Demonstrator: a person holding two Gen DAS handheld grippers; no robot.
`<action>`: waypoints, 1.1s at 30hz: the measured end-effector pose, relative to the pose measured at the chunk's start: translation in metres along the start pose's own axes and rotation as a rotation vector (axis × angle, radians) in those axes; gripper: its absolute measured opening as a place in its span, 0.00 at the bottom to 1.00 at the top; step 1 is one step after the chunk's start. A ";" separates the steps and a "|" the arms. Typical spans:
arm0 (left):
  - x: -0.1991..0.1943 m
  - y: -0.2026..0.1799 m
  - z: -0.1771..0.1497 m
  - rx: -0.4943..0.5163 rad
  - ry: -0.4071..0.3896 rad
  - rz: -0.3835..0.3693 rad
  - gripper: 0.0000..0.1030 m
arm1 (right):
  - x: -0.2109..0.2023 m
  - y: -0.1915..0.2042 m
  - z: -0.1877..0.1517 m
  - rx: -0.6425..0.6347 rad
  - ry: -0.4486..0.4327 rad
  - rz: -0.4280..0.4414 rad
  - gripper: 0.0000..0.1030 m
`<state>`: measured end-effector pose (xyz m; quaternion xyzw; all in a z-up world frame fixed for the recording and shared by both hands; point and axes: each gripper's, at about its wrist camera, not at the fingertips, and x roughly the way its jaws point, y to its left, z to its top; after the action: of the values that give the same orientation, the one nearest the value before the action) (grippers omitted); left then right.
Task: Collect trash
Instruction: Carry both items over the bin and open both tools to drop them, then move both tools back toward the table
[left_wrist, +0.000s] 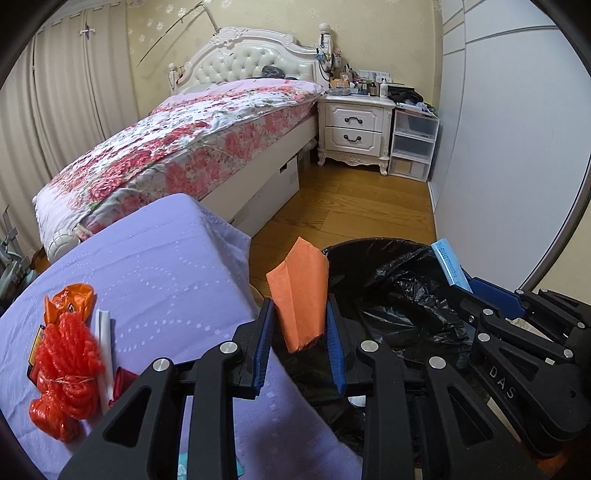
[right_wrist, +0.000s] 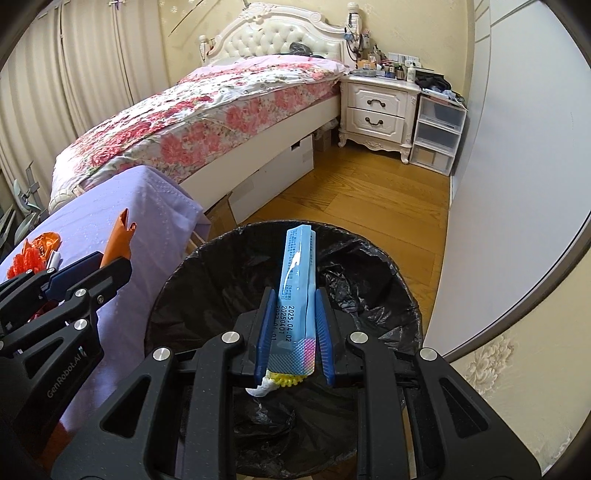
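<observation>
Here both grippers carry a piece of trash toward the bin. The left gripper (left_wrist: 300, 345) is clamped on a folded orange paper (left_wrist: 301, 291), which stands up between the blue pads; in its own view the paper hangs at the near edge of the bin (left_wrist: 373, 245), between the lilac-covered table (left_wrist: 155, 266) and the black liner (left_wrist: 402, 295). The right gripper (right_wrist: 293, 332) is closed tight on a long blue wrapper (right_wrist: 297, 269) with a printed date, and in the right wrist view that wrapper sits squarely over the open mouth of the bin (right_wrist: 258, 230). Something white and yellow (right_wrist: 280, 382) shows just under the wrapper's lower end, apparently trash already lying in the liner, though I cannot tell exactly what it is.

The step in hand looks like the drop: the carry is nearly done and the release is not yet made. The right side seems ready, since the wrapper is well inside the rim. The left side probably needs to shift further over the opening, because the paper is light and may drift onto the floor (left_wrist: 351, 206) if let go at the edge.

More trash waits on the table: a red mesh bundle (left_wrist: 66, 369), an orange crumpled wrapper (left_wrist: 72, 299) and a white straw-like stick (left_wrist: 105, 347), so the task is far from finished
</observation>
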<state>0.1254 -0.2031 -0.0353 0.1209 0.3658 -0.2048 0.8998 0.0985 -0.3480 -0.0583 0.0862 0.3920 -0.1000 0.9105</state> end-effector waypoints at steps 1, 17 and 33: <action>0.002 0.000 0.000 0.006 0.002 0.000 0.28 | 0.001 -0.001 0.000 0.005 -0.003 -0.003 0.22; -0.020 0.015 -0.002 -0.056 -0.034 0.049 0.73 | -0.010 -0.008 0.001 0.030 -0.026 -0.028 0.43; -0.073 0.097 -0.034 -0.192 -0.063 0.213 0.73 | -0.036 0.059 -0.005 -0.062 -0.044 0.064 0.52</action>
<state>0.1013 -0.0843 -0.0006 0.0660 0.3405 -0.0757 0.9349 0.0856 -0.2858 -0.0306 0.0683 0.3718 -0.0606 0.9238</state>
